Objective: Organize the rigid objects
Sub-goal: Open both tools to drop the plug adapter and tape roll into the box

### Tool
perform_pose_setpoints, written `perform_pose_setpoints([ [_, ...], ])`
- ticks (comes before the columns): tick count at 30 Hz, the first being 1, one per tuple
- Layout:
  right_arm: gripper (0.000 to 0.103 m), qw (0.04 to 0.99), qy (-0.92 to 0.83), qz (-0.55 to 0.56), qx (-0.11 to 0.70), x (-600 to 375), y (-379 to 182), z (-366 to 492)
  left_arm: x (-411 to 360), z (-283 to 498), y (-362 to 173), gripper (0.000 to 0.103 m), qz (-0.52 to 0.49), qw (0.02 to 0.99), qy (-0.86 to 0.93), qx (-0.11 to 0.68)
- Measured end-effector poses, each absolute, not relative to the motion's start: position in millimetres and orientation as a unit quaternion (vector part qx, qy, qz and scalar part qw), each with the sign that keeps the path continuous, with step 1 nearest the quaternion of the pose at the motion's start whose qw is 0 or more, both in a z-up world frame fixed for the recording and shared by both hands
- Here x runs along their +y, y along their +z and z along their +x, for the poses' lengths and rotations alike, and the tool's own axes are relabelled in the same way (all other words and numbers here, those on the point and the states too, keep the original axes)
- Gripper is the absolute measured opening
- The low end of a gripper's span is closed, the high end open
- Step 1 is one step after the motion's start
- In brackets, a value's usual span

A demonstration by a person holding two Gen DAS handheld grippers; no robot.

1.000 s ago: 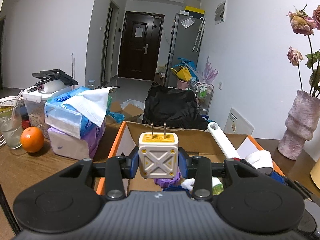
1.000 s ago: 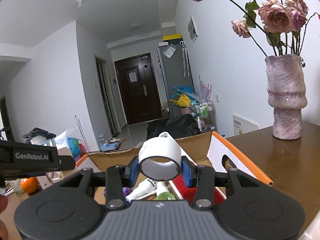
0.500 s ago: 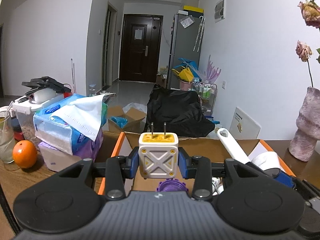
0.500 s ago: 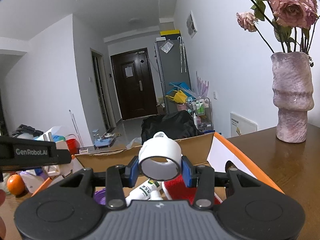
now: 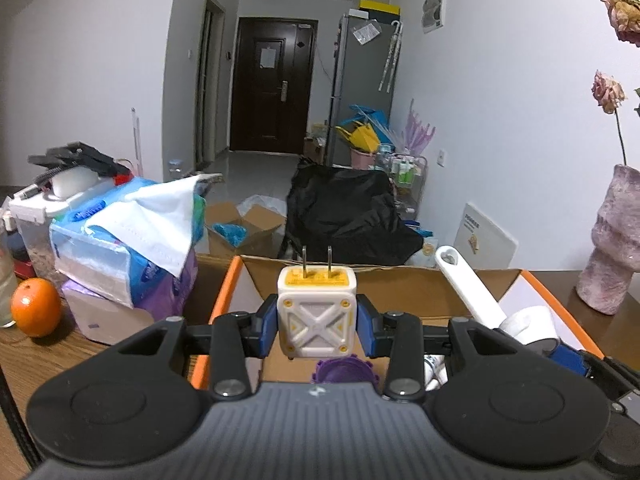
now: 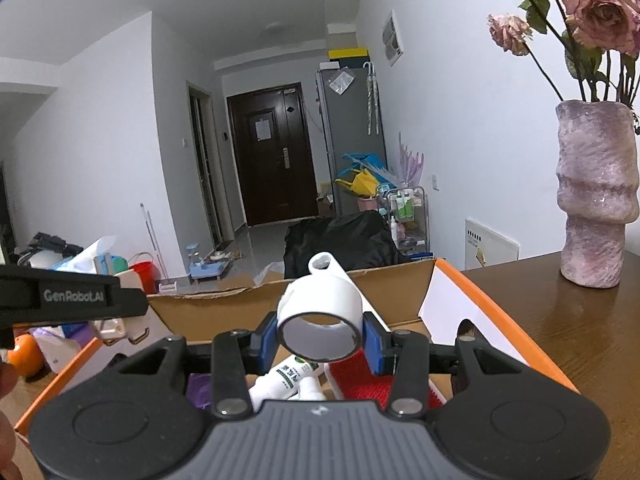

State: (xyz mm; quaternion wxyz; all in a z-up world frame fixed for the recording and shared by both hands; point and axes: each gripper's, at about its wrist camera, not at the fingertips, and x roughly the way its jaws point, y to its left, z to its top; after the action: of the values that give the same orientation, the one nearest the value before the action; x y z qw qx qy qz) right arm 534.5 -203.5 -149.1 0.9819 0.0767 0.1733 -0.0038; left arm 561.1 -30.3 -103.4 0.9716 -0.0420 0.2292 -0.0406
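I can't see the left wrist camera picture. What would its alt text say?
The left gripper holds a white plug adapter, prongs up, over an open cardboard box on a wooden table. An orange and tissue packs sit left, a pink vase right.

White plastered walls (image 5: 100,80) and white ceiling (image 6: 220,8); light even and cool, source not visible. Grey glossy floor (image 5: 256,172) runs down a hallway to a dark brown panelled door (image 5: 274,84) with a paper sheet on it. Tall grey metal fridge (image 5: 360,92) stands right of the door, a yellow-and-black box (image 5: 379,6) on top. Small white wall panel (image 5: 434,8) high on the right wall, possibly a fuse box. Brown wood-grain desk (image 6: 560,320) in the foreground.
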Motion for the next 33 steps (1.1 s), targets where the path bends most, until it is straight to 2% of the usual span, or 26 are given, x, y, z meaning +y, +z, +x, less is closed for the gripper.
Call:
perform_pose_setpoints([
  [2,0.044,0.980,-0.003,0.083,0.183,-208,-149,536,-30,559,-103,0.077,-0.041,0.973,-0.036,0.224],
  [3,0.047,0.979,-0.005,0.085,0.186,-210,-149,536,-30,557,-102,0.084,-0.037,0.975,-0.031,0.216],
  [4,0.059,0.978,-0.007,0.085,0.190,-210,-149,536,-31,554,-101,0.097,-0.033,0.977,-0.027,0.209],
  [5,0.076,0.978,-0.010,0.086,0.191,-210,-149,535,-32,553,-101,0.103,-0.031,0.978,-0.022,0.203],
  [7,0.093,0.979,-0.022,0.085,0.186,-210,-149,533,-34,550,-100,0.103,-0.025,0.980,-0.015,0.198],
  [10,0.103,0.980,-0.025,0.081,0.181,-210,-148,530,-34,552,-100,0.103,-0.026,0.979,-0.014,0.203],
  [33,0.103,0.981,-0.023,0.072,0.176,-210,-144,517,-29,539,-99,0.103,-0.035,0.978,0.003,0.205],
])
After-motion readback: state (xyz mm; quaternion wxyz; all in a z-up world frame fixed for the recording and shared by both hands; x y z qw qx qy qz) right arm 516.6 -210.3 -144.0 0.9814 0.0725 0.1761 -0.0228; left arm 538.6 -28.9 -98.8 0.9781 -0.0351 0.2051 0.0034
